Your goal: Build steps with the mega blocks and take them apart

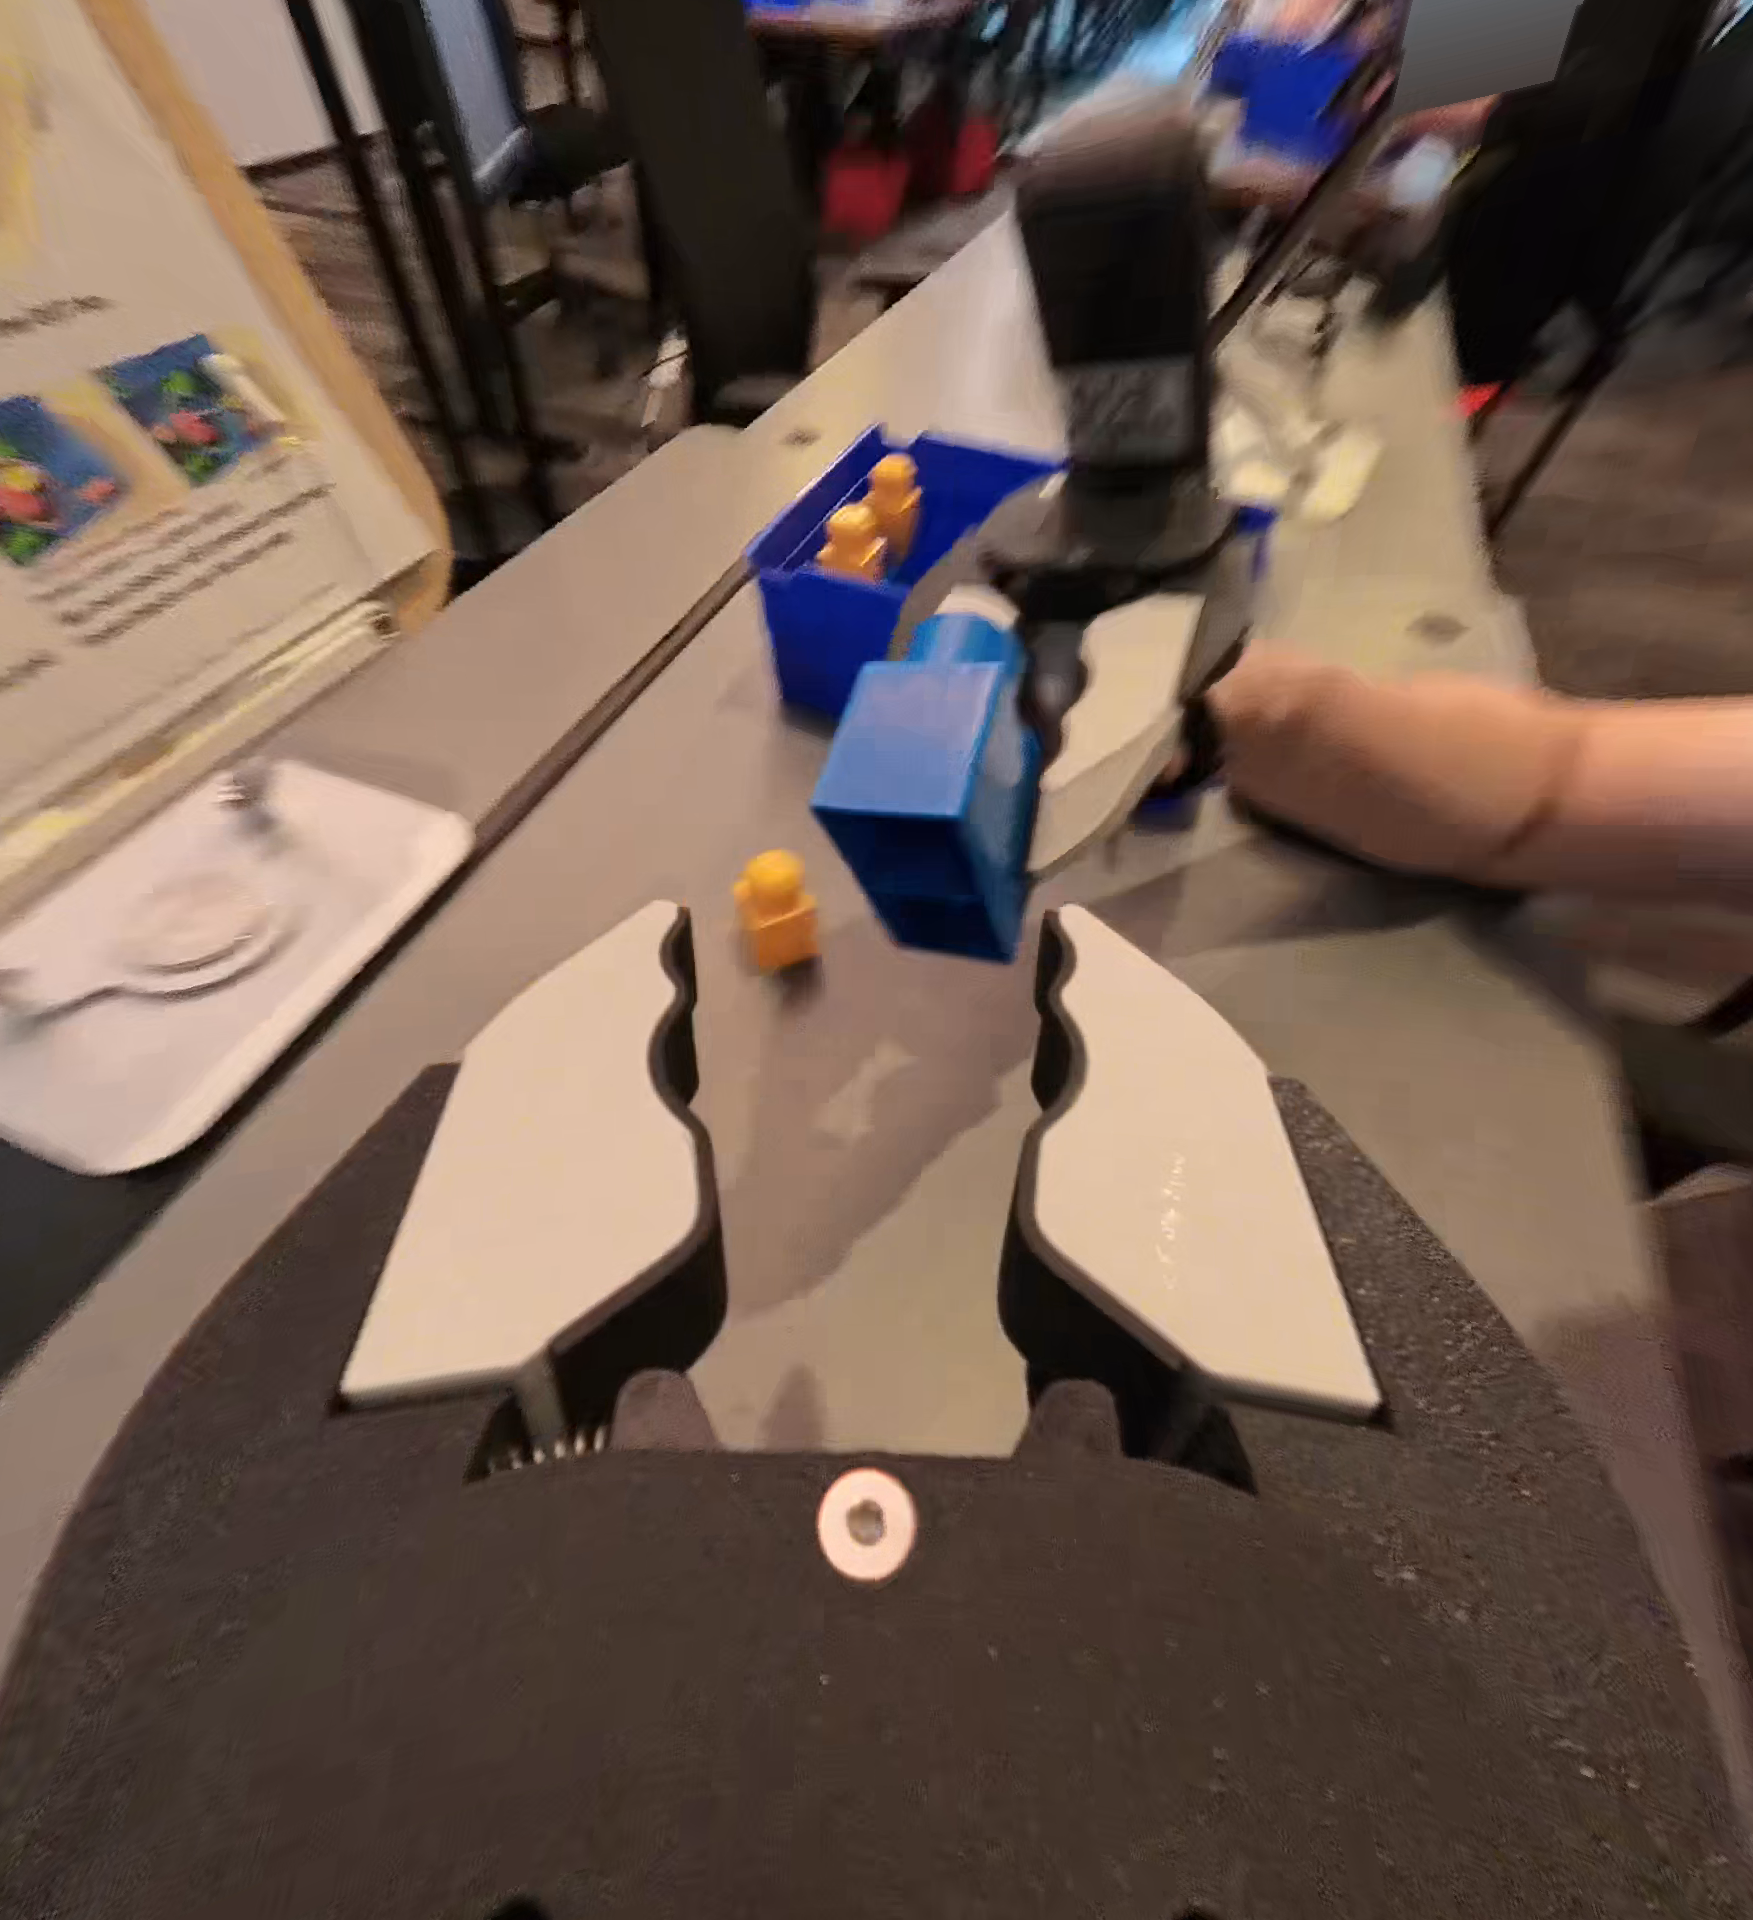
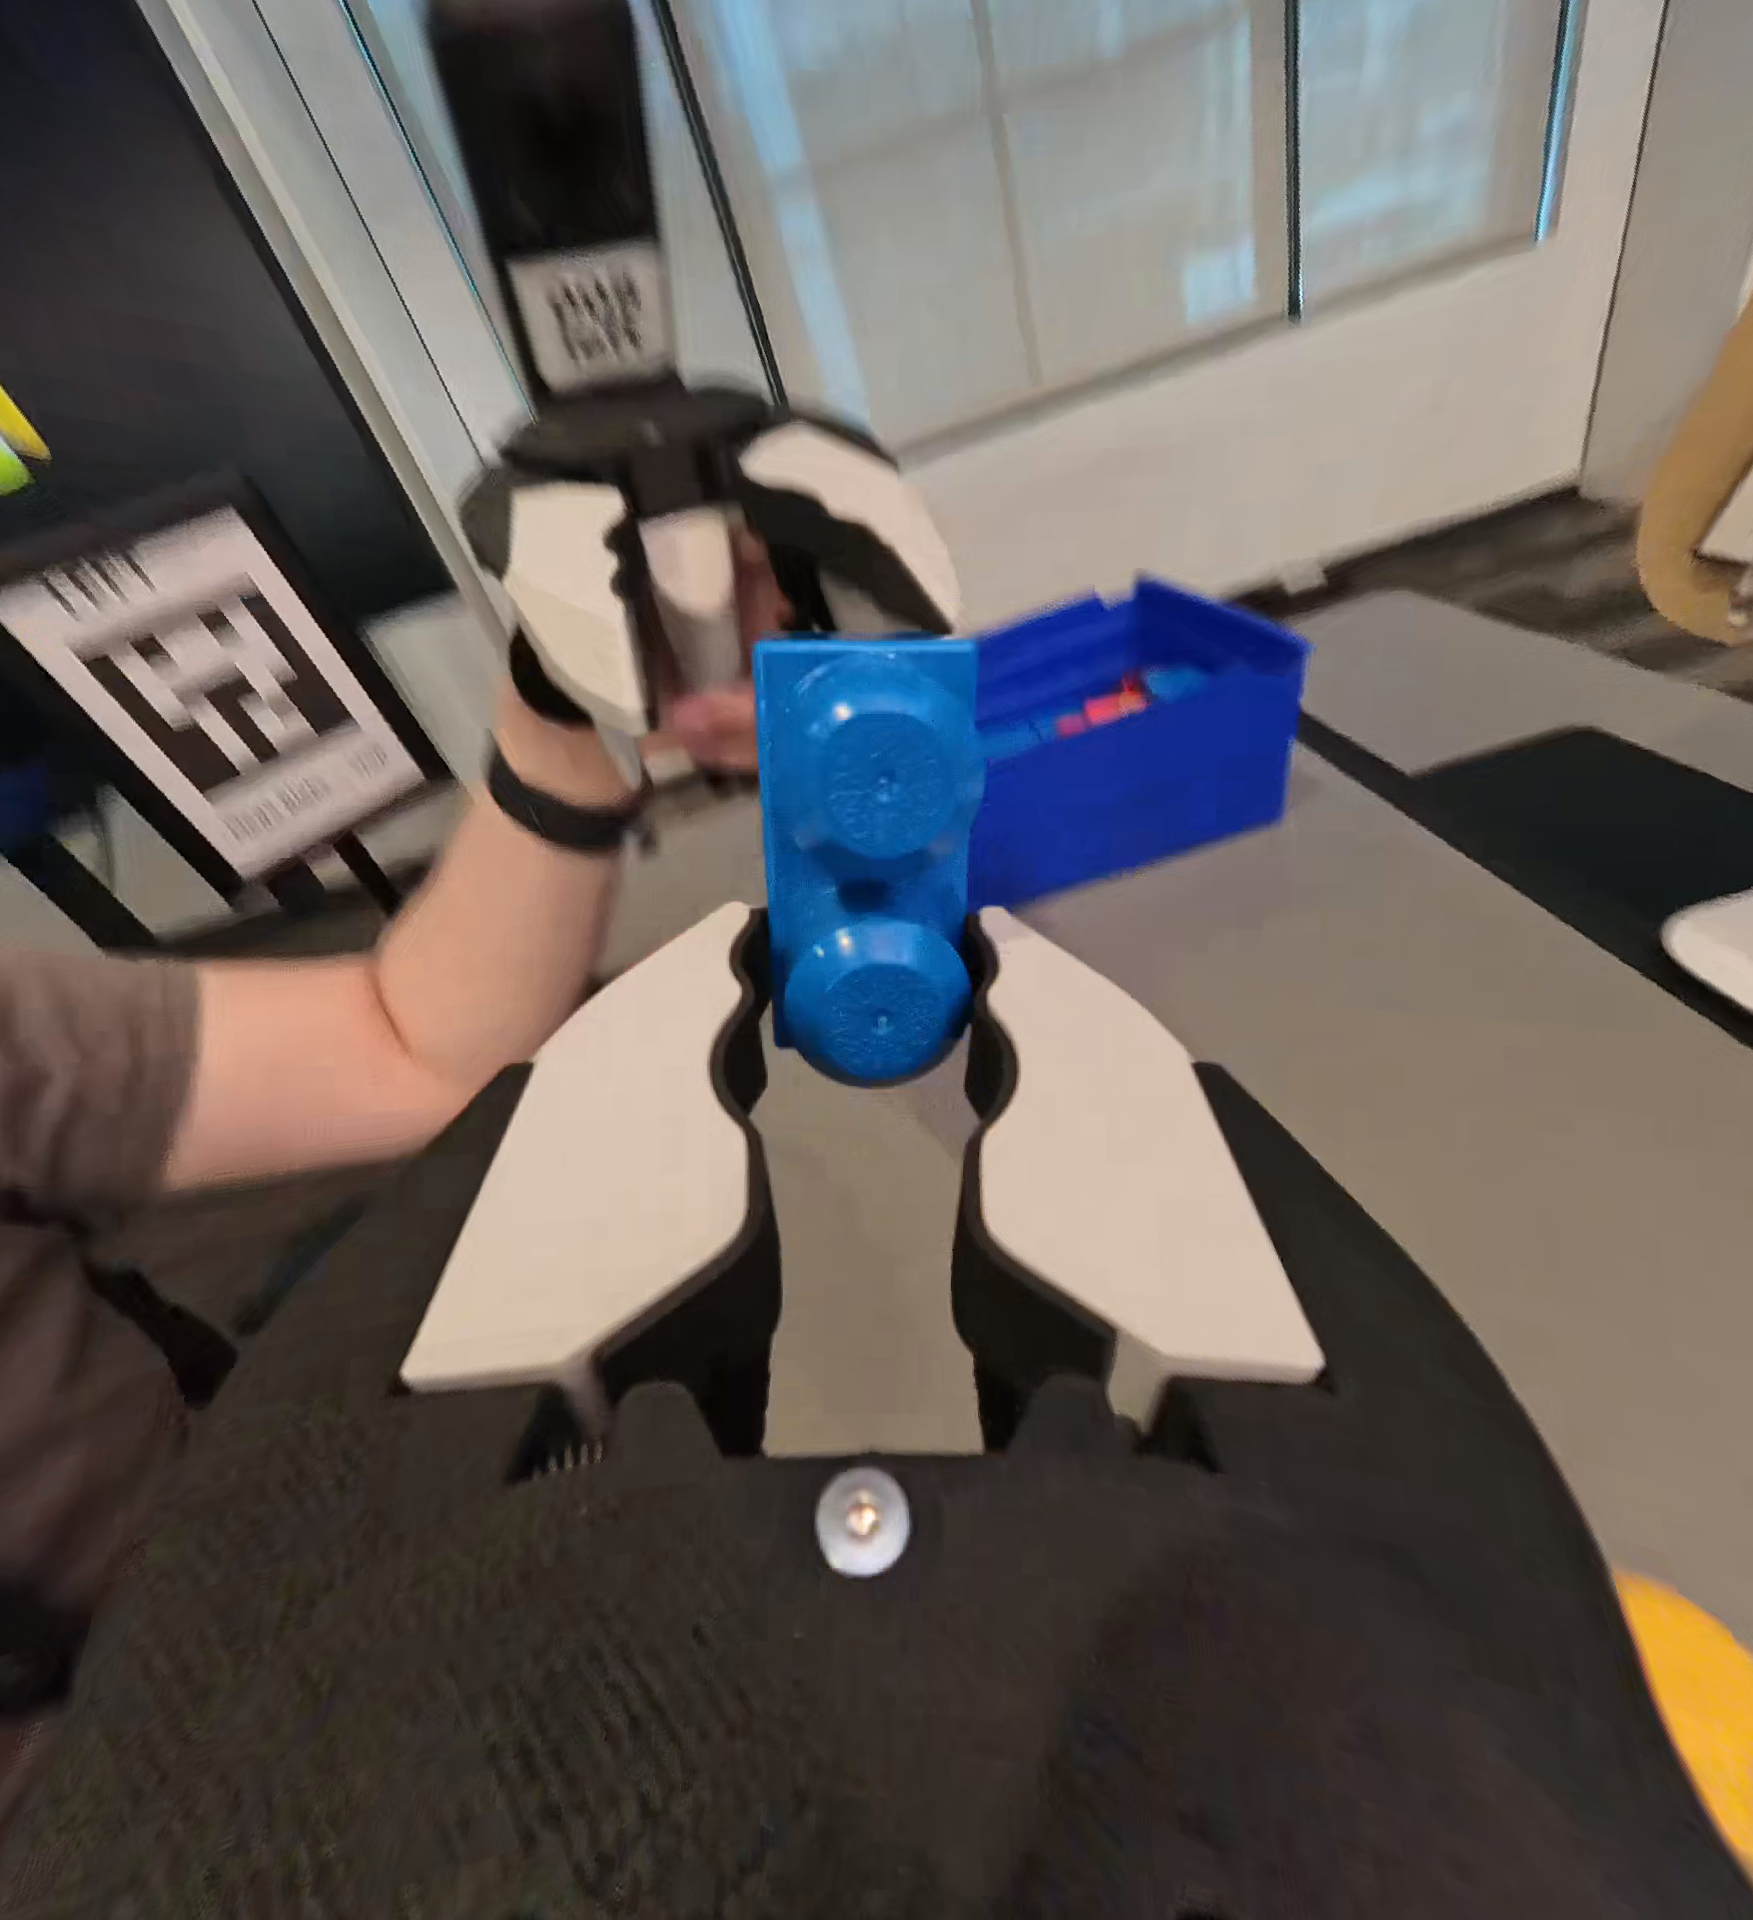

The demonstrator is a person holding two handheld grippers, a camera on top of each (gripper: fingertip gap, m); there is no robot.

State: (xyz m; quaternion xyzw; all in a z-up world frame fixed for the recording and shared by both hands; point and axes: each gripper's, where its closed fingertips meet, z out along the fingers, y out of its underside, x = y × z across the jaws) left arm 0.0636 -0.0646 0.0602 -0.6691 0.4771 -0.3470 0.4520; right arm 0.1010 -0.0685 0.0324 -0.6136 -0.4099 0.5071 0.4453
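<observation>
Right gripper (image 2: 870, 997) clamps a blue two-stud mega block (image 2: 867, 831), held off the grey tabletop (image 1: 560, 665), studs facing its camera. Left gripper (image 1: 864, 935) wide, holding nothing. Small orange block (image 1: 776, 909) stands just beyond its fingertips. Blue bin (image 1: 830, 613) farther off holds two orange blocks (image 1: 872, 520).
</observation>
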